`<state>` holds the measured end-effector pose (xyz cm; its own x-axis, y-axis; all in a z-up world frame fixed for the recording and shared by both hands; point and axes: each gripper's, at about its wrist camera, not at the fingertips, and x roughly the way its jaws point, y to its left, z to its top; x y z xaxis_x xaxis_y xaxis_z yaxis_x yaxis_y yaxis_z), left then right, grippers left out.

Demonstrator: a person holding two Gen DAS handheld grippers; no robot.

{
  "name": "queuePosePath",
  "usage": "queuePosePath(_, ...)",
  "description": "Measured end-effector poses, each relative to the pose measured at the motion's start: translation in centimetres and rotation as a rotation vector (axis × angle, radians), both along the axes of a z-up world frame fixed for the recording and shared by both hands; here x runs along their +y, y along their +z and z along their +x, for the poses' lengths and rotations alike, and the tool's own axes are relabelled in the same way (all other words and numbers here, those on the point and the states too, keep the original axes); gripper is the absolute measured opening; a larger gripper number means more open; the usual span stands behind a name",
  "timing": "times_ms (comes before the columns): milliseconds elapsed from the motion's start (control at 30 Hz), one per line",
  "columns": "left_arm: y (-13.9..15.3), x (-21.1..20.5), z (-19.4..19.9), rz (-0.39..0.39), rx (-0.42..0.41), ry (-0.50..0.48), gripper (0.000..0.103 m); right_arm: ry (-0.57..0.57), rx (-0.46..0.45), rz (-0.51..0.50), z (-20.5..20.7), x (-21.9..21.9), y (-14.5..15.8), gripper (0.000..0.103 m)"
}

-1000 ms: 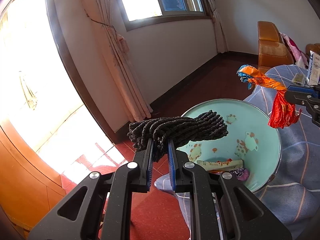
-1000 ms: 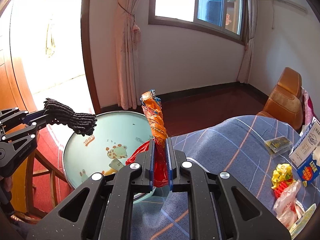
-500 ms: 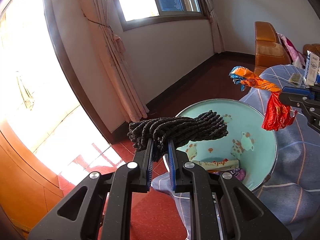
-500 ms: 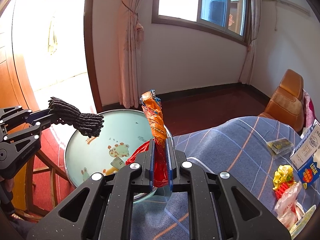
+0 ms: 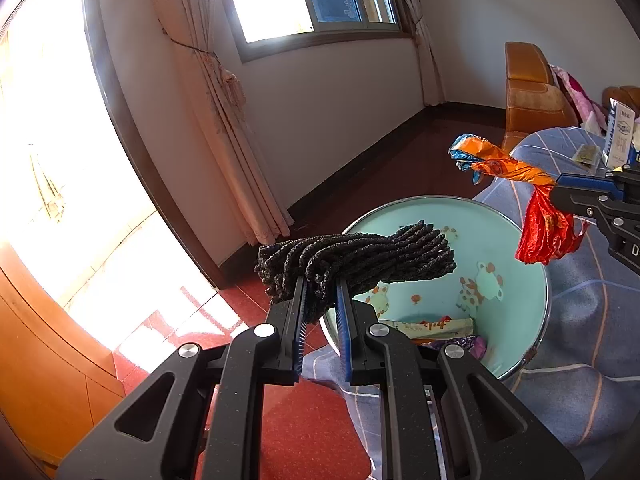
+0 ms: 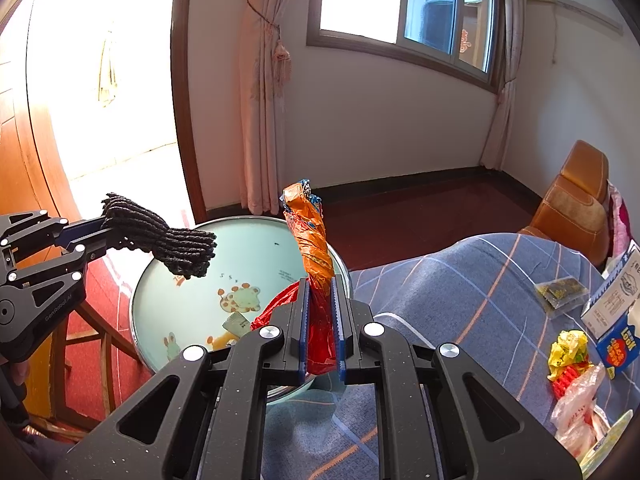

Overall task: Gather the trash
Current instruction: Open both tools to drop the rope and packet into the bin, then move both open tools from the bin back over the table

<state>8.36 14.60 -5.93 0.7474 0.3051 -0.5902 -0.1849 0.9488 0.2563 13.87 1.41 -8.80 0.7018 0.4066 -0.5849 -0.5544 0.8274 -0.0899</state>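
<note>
My left gripper is shut on a black knitted bundle and holds it over the near rim of a mint-green basin with cartoon animals. The basin holds a few wrappers. My right gripper is shut on a twisted orange and red wrapper, held upright above the basin's edge. The black bundle and the left gripper show at the left of the right wrist view; the wrapper and right gripper show at the right of the left wrist view.
The basin stands at the end of a table under a blue striped cloth. More trash lies at the right: a yellow wrapper, a clear bag, a dark packet, a carton. An orange chair stands behind. Red floor lies at the left.
Both grippers have moved in closer over the basin, each still holding its item. The black bundle now hangs further over the basin's rim.
</note>
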Motion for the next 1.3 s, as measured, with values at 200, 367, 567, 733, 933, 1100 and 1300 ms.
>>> queuePosePath(200,-0.2,0.0,0.2,-0.001,0.008,-0.007,0.014,0.004,0.001,-0.001,0.0,0.1,-0.1,0.011)
queuePosePath(367,-0.4,-0.2,0.3,-0.009,0.013,-0.019,0.015,0.008,0.002,0.0,-0.1,0.3,-0.1,0.011)
queuePosePath(567,-0.7,-0.4,0.3,-0.023,0.007,-0.025,0.041,0.018,0.001,-0.006,-0.2,0.6,-0.4,0.015)
queuePosePath(733,-0.9,-0.5,0.4,-0.028,0.014,-0.034,0.044,-0.004,0.006,0.005,0.0,0.1,-0.7,0.034)
queuePosePath(933,-1.3,-1.2,0.4,-0.032,0.024,-0.045,0.049,-0.047,0.013,0.006,-0.5,-1.1,-0.9,0.035)
queuePosePath(1100,-1.7,-2.8,0.2,-0.036,0.037,-0.076,0.049,-0.124,0.02,0.034,-2.0,-3.9,-0.4,0.037)
queuePosePath(1300,-2.1,-5.9,-0.3,-0.054,0.051,-0.143,0.05,-0.253,0.002,0.043,-5.3,-9.8,0.6,0.04)
